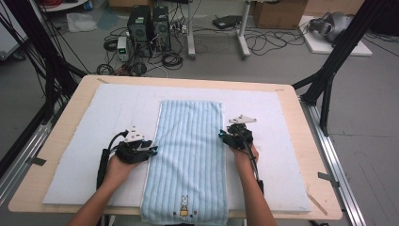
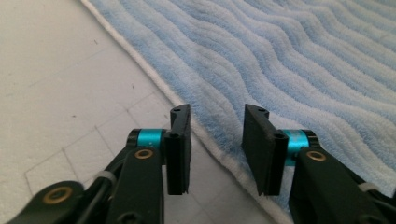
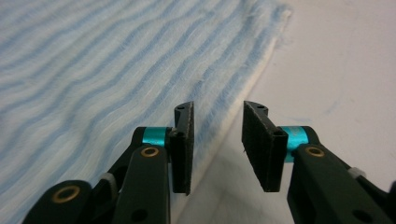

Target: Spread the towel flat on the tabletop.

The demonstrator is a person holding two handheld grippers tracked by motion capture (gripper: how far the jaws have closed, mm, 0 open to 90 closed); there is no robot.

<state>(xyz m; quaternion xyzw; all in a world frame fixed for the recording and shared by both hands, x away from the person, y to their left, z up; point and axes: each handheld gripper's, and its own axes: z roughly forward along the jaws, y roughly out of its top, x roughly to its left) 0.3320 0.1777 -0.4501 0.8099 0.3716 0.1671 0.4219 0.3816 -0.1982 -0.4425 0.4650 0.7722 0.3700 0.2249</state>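
Blue striped towel (image 1: 188,155) lying flat at centre frame on the white mat (image 1: 80,141), lower end overhanging the table edge; left gripper (image 1: 151,150) and right gripper (image 1: 222,135) at its long edges, jaws spread, pinching nothing; the cloth is likely soft, light, limp — best gripped along the white hem (image 2: 187,112).

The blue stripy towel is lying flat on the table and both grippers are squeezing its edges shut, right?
Not quite. The towel does lie flat, but the left gripper and right gripper aren't squeezing it: both gripper views show the jaws apart, straddling the towel's edges.
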